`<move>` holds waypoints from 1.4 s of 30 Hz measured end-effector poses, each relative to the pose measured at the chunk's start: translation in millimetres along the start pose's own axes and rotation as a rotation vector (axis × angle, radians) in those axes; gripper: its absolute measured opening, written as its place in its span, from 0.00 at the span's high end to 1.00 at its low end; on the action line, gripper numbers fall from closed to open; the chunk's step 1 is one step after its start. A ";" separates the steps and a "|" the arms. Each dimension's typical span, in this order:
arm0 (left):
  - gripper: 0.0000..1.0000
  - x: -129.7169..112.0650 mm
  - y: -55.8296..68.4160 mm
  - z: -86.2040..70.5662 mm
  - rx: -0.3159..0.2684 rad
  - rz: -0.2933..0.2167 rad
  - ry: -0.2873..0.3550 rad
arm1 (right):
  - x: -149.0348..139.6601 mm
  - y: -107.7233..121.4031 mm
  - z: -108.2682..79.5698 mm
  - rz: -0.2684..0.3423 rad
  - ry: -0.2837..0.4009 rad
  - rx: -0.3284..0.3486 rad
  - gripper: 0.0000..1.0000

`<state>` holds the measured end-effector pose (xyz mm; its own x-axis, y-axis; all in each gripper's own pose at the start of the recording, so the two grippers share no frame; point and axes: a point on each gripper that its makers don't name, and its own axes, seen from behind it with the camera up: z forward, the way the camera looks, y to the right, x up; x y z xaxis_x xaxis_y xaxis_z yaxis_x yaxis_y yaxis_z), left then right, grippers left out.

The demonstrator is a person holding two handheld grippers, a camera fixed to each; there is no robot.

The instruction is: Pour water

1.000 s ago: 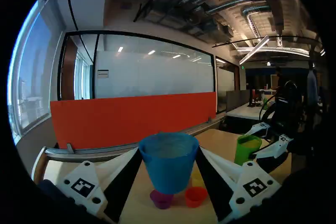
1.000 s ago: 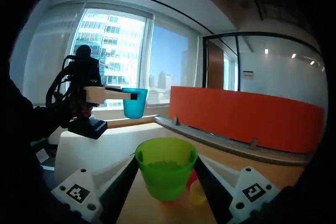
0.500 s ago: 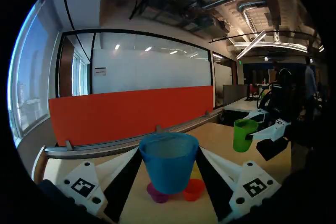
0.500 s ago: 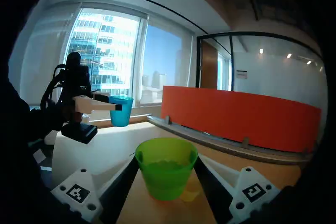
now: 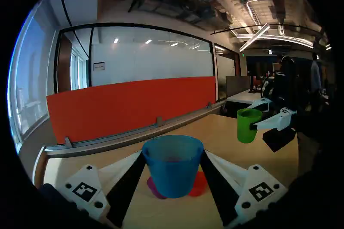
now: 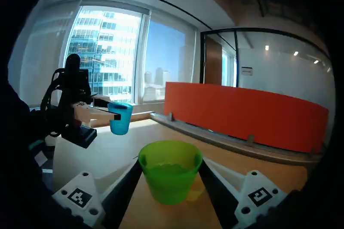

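My left gripper point(image 5: 173, 169) is shut on a blue cup point(image 5: 173, 169), held upright above the wooden table point(image 5: 223, 132). Under it a purple cup point(image 5: 153, 187) and an orange cup point(image 5: 198, 184) sit on the table. My right gripper point(image 6: 170, 173) is shut on a green cup point(image 6: 170, 169) with liquid inside; a small yellow cup point(image 6: 195, 193) peeks out below it. The left gripper view shows the green cup point(image 5: 248, 125) and right gripper point(image 5: 258, 122) at the right. In the right gripper view, the blue cup point(image 6: 120, 118) tilts slightly in the left gripper point(image 6: 115, 115).
An orange divider panel point(image 5: 129, 106) runs along the table's far edge with a metal rail point(image 5: 129, 136) below it. Big windows point(image 6: 107, 53) stand to one side. A white box point(image 6: 99, 154) sits on the table's left in the right gripper view.
Both grippers have dropped lower and tipped toward the table. The green cup sits higher and closer in the left gripper view; the blue cup has sunk and tilted a little in the right gripper view.
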<state>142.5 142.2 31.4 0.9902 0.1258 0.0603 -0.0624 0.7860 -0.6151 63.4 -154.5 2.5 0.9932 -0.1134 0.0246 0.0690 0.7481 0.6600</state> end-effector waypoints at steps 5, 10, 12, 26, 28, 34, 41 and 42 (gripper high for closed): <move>0.14 -14.4 1.2 1.7 -0.012 0.004 -0.034 | -8.7 -1.1 2.1 0.011 -0.024 0.013 0.10; 0.14 -31.4 3.9 4.6 -0.028 0.009 -0.079 | -19.2 -1.2 4.6 0.012 -0.055 0.024 0.10; 0.14 -38.7 5.6 5.9 -0.034 0.014 -0.099 | -23.1 -1.1 5.8 0.009 -0.066 0.026 0.10; 0.13 -84.8 18.8 16.3 -0.087 0.048 -0.228 | -50.6 -2.7 11.9 0.007 -0.153 0.051 0.10; 0.13 -90.7 20.8 16.9 -0.096 0.056 -0.244 | -53.9 -3.2 12.5 0.010 -0.163 0.054 0.10; 0.13 -107.8 24.0 18.8 -0.111 0.069 -0.291 | -66.6 -2.7 15.5 0.013 -0.198 0.061 0.10; 0.13 -128.8 29.0 20.0 -0.138 0.072 -0.344 | -83.8 -2.5 20.5 0.013 -0.244 0.070 0.10; 0.13 -131.8 29.4 20.2 -0.140 0.074 -0.351 | -86.2 -2.6 21.2 0.013 -0.251 0.071 0.10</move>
<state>7.6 160.9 21.2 0.8789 0.3982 0.2624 -0.0905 0.6795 -0.7281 -24.4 -160.6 14.6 0.9392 -0.2692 0.2132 0.0407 0.7038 0.7093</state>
